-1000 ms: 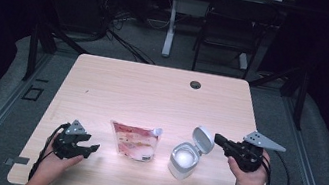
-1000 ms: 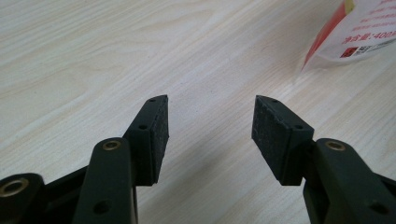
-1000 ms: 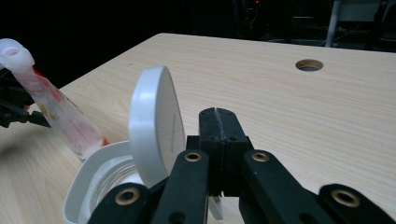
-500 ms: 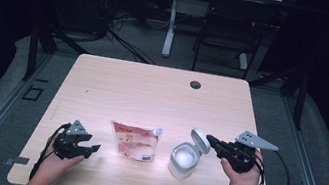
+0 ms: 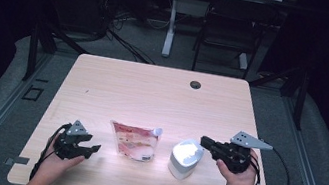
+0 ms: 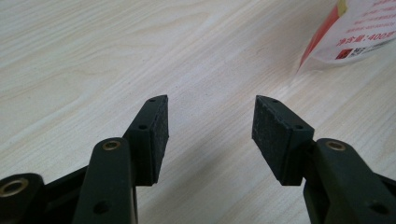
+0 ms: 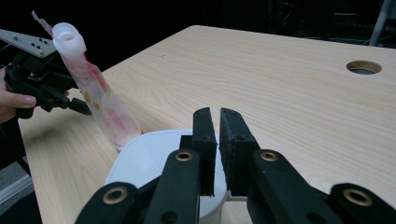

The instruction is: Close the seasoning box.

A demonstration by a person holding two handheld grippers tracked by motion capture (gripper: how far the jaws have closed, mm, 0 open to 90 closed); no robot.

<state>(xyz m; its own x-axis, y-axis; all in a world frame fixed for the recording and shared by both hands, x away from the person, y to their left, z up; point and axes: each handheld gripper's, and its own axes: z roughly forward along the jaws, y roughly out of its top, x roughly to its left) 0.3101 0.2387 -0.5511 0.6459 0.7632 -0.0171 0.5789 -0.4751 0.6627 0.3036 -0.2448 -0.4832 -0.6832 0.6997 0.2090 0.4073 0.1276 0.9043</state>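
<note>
Tipping looks the main risk: the spouted pouch (image 5: 133,141) is standing just left of the white lidded container (image 5: 185,159), and a careless nudge could be knocking either over. Left gripper (image 5: 87,149) is resting wide apart, holding nothing. Right gripper (image 5: 205,141), having just been parting slightly, is hovering at the lid, nothing between its jaws.

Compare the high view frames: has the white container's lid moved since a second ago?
Yes. The lid stood open, tilted up beside the right gripper; now it lies down on the white container, which stays right of the pouch.
</note>
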